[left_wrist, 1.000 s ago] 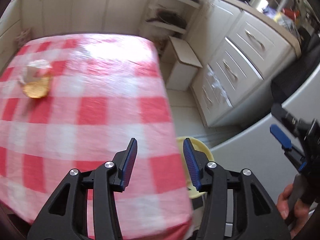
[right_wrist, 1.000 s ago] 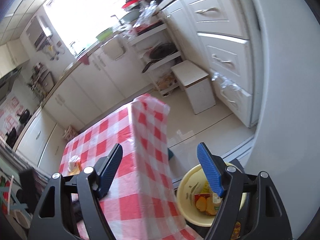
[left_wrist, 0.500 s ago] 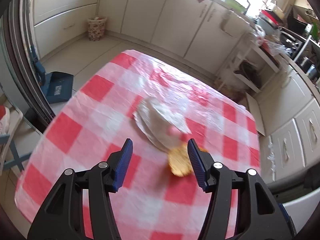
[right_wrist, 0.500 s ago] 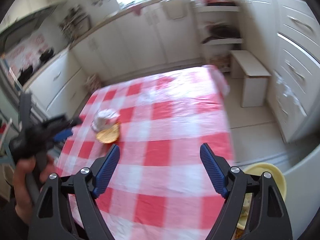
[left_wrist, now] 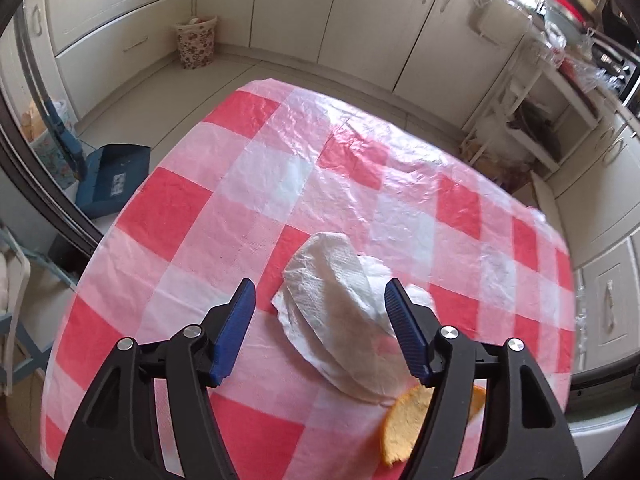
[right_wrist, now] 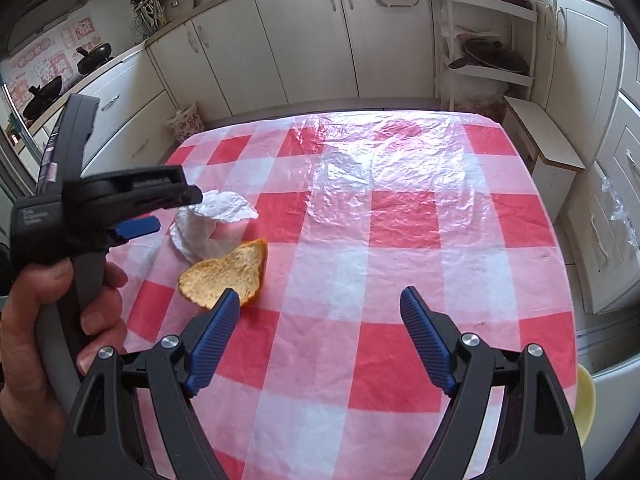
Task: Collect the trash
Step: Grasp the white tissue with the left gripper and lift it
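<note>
Left tool (left_wrist: 316, 302): jaws opening, crumpled tissue (left_wrist: 340, 320) between, seemingly untouched | orange peel (right_wrist: 224, 278): beside tissue, left worktop (right_wrist: 400, 240) | right tool (right_wrist: 320, 304): spread, empty | right view only: yellow bowl (right_wrist: 585, 396), near-right.

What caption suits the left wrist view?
Left gripper opening over a crumpled napkin beside an orange peel on a checked tablecloth.

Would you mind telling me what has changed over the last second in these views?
Both grippers swung from the table's edge near the yellow bowl toward the trash. The left gripper, jaws opening, now frames the crumpled napkin; the right gripper is open beside the orange peel. Nothing is gripped. Napkin and peel lie where they were on the checked tablecloth.
</note>
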A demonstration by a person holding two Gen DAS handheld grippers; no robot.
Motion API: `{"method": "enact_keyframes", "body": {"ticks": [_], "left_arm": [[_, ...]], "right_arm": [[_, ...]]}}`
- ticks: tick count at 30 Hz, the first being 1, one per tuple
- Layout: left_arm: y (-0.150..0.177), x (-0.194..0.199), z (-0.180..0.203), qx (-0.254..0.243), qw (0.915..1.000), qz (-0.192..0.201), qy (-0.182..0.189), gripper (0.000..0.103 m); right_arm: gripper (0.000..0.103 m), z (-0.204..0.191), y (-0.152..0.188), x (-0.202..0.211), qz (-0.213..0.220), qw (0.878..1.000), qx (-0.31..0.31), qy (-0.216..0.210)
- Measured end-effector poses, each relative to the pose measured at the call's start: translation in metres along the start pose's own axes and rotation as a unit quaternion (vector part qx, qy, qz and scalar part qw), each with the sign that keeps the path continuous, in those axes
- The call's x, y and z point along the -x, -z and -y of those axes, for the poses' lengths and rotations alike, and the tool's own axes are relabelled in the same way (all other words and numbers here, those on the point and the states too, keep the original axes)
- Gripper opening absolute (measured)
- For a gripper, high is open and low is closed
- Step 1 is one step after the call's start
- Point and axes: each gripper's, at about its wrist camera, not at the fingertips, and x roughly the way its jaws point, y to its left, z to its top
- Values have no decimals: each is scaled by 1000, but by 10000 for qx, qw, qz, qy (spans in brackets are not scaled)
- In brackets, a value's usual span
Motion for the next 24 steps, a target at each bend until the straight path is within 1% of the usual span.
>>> {"method": "enact_keyframes", "body": {"ticks": [2, 3, 5, 6, 7, 8, 9, 11, 12, 14, 15, 16, 17, 18, 19, 20, 22, 24], "left_arm": [[0, -7, 0, -50, 10000, -51, -40, 63], [1, -7, 2, -147, 9999, 18, -79, 62], [4, -5, 5, -355, 9993, -22, -61, 40], [4, -4, 6, -424, 9991, -48, -12, 33], [6, -3, 6, -495, 9987, -117, 81, 21], [7, -1, 6, -562, 9982, -152, 131, 15], [10, 3, 5, -634, 9977, -181, 176, 13], [12, 7, 0, -605, 9973, -281, 318, 7], [14, 11, -6, -530, 9967, -379, 478, 6], [17, 18, -15, -442, 9962, -438, 606, 5], [19, 22, -20, -386, 9959, -463, 674, 4], [22, 27, -25, -339, 9955, -482, 747, 4], [24, 32, -29, -311, 9951, -487, 806, 4], [27, 36, -31, -300, 9949, -474, 840, 4], [31, 44, -34, -296, 9946, -444, 893, 4], [34, 50, -35, -295, 9942, -424, 941, 4], [43, 66, -36, -325, 9933, -332, 1059, 4], [52, 80, -35, -415, 9931, -212, 1076, 4]], "right_arm": [[79, -3, -3, -4, 10, 10000, -57, 4], [79, -5, -4, -6, 16, 10000, -70, -14], [79, -13, -6, -12, 21, 10000, -27, -45], [79, -18, -8, -16, 23, 10000, 14, -34], [79, -23, -9, -19, 22, 10000, 57, -35], [79, -28, -9, -23, 20, 9999, 96, -43], [79, -32, -9, -27, 17, 9999, 111, -52], [79, -38, -10, -34, -14, 9999, 118, -119], [79, -40, -9, -37, -38, 9998, 126, -141], [65, -44, -8, -44, -81, 9996, 174, -206], [49, -46, -7, -48, -168, 9994, 213, -234], [40, -47, -6, -50, -209, 9992, 244, -240], [32, -49, -5, -48, -163, 9991, 316, -215], [16, -50, -4, -47, -223, 9989, 333, -262], [11, -50, -3, -44, -252, 9985, 336, -340], [11, -49, -2, -40, -226, 9985, 353, -356], [8, -47, 0, -26, -134, 9983, 457, -330], [8, -43, 4, -12, -77, 9981, 517, -328]]}}
